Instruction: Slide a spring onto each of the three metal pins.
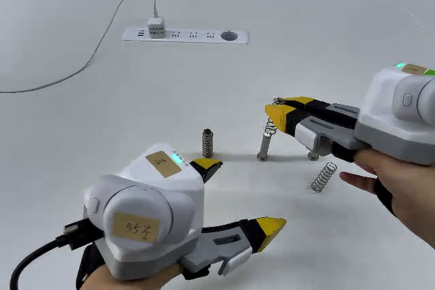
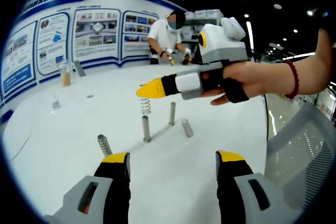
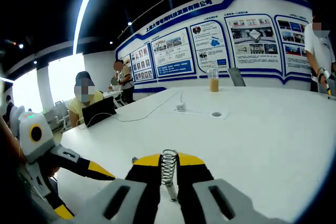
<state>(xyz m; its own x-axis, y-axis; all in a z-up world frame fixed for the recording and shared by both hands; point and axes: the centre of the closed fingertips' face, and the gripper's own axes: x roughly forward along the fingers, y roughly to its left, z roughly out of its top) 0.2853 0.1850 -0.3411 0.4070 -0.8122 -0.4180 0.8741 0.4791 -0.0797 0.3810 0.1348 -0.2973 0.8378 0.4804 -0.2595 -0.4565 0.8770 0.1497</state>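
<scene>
Three metal pins stand on the white table (image 1: 102, 134). The left pin (image 1: 207, 142) (image 2: 104, 144) wears a spring. My right gripper (image 1: 274, 109) (image 2: 145, 90) (image 3: 169, 162) is shut on a second spring (image 1: 270, 127) (image 2: 145, 106) (image 3: 168, 165), which hangs just over the top of the middle pin (image 1: 264, 146) (image 2: 146, 128) (image 3: 171, 192). The third pin (image 1: 312, 155) (image 2: 171, 113) is bare and partly hidden behind that gripper. A loose spring (image 1: 324, 176) (image 2: 187, 127) lies beside it. My left gripper (image 1: 239, 195) (image 2: 173, 158) is open near the front, holding nothing.
A white power strip (image 1: 185, 34) with a plugged charger (image 1: 156, 27) and its cable lies at the back. A cup (image 3: 212, 85) stands beyond it. People work at the far ends of the table.
</scene>
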